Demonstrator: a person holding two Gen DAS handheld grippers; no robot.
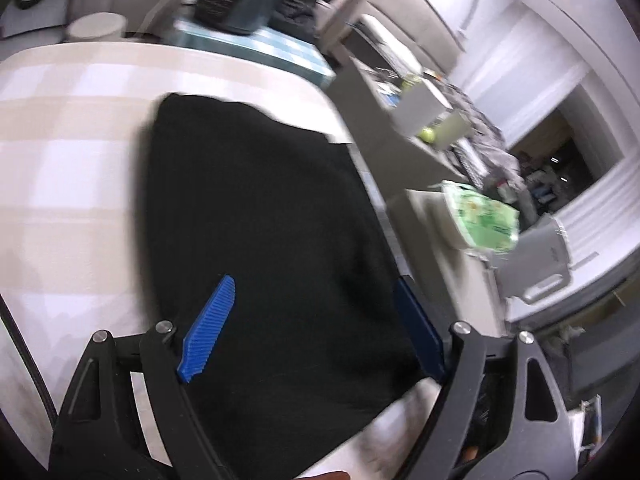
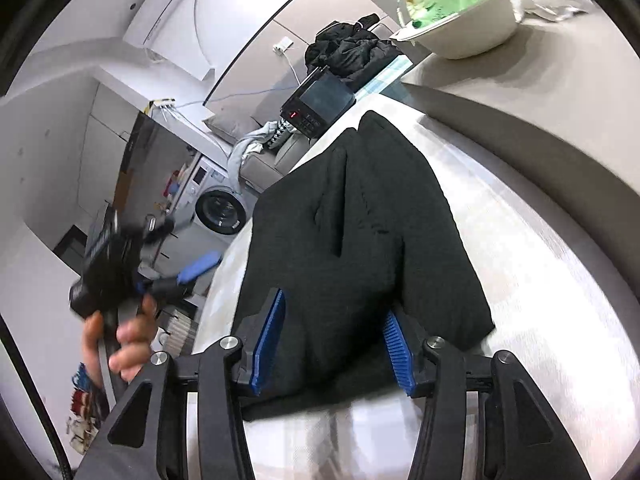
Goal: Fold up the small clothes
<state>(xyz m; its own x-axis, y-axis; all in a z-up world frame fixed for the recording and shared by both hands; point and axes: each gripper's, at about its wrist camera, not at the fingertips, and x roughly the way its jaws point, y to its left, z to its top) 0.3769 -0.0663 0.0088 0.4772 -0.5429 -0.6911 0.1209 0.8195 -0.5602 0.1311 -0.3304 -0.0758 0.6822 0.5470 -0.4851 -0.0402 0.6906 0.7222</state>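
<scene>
A black garment [image 1: 264,216] lies flat on a table with a beige and white checked cloth [image 1: 72,160]. My left gripper [image 1: 314,282] hovers over its near part, blue pads wide apart, open, pressing on nothing. In the right wrist view the same garment [image 2: 360,208] shows as a long folded shape with a crease down the middle. My right gripper [image 2: 334,304] is over its near end, open, with fabric lying between the blue pads. The left gripper [image 2: 176,276] also shows there, off the table's left edge, held by a hand [image 2: 124,340].
A white bowl holding a green packet [image 2: 460,20] sits on a grey counter beyond the table. A black device with a red display [image 2: 320,100] and a heap of dark clothes [image 2: 352,52] lie at the far end. A washing machine [image 2: 220,210] stands lower left.
</scene>
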